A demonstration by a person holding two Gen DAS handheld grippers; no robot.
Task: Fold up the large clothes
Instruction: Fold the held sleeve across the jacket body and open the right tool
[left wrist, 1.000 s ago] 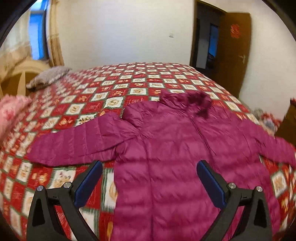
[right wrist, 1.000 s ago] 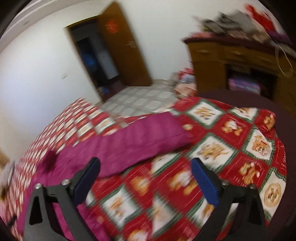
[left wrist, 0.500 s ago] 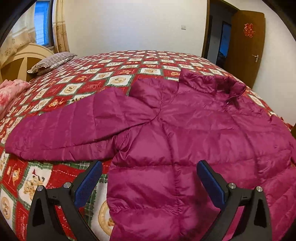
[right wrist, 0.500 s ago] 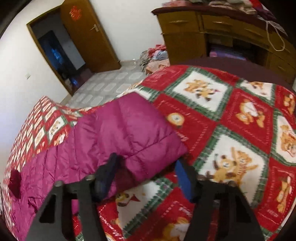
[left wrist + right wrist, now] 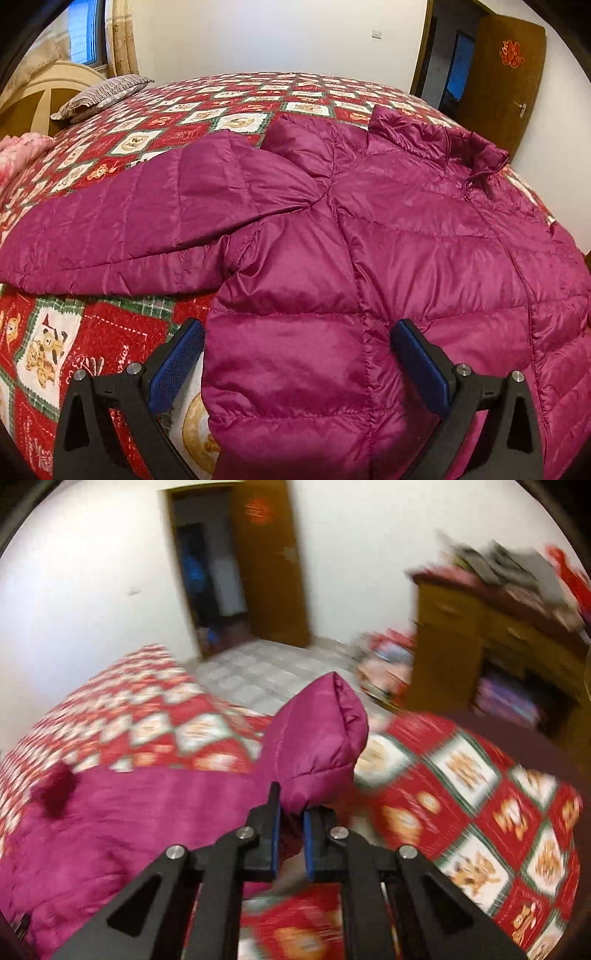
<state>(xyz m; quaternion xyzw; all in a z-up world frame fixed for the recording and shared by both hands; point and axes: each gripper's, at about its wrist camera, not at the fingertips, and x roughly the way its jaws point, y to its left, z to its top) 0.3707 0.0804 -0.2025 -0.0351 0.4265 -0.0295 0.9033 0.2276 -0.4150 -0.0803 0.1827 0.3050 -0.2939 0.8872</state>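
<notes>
Your left gripper is spread wide and holds nothing; its blue pads straddle the left side edge of the magenta puffer jacket, one pad over the quilt and the other over the jacket body. The jacket lies face up on the bed, collar toward the far side near the door, with its left sleeve stretched out flat across the quilt. Beyond that sleeve you have a broad stretch of bare quilt up to the pillow and headboard. Your right gripper is pinched tight on the cuff end of the other sleeve, which stands lifted off the bed. That view is blurred, yet the bed's edge shows to the right, with a wooden cabinet beyond it.
</notes>
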